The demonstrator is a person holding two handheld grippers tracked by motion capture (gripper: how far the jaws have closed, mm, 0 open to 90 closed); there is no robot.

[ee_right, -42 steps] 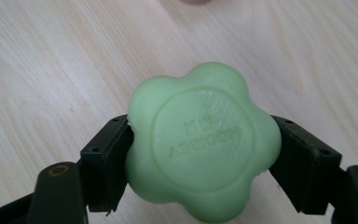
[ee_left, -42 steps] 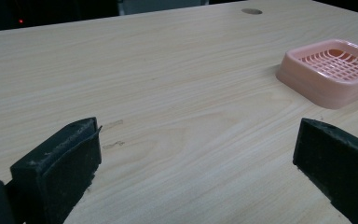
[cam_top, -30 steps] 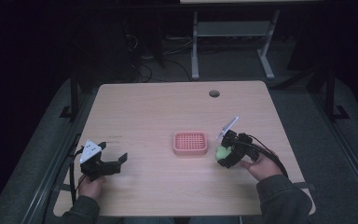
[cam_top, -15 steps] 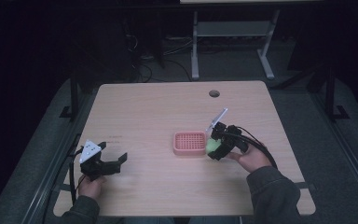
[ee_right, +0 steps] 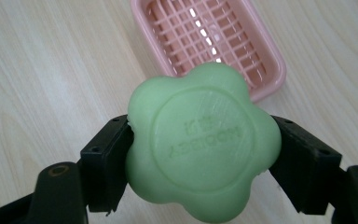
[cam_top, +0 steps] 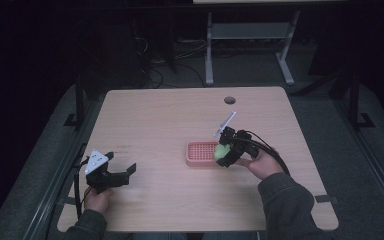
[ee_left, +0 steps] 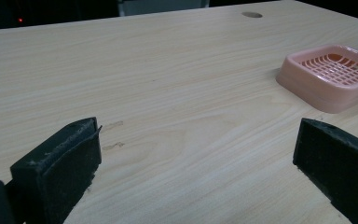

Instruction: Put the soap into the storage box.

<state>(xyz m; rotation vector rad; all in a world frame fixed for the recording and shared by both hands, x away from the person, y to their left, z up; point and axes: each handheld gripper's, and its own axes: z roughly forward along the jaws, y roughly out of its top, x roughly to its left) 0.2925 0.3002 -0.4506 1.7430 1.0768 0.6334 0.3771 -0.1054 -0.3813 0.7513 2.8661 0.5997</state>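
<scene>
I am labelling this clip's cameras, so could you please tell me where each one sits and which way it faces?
High view: above the person's side, looking forward and down on the table; both forearms, left gripper and right gripper show.
Left gripper view: low over the table, along its open jaws toward the pink tray.
Right gripper view: looks down past the green soap clamped in its jaws.
All three share the tray.

Left gripper (cam_top: 122,172): held low near the person's front left, jaws spread wide apart and holding nothing, left hand (cam_top: 99,199) gripping from behind. Right gripper (cam_top: 223,154): raised and angled leftward, jaws clamped on either side of a load, right hand (cam_top: 260,164) behind it, sleeve trailing toward the near edge.
</scene>
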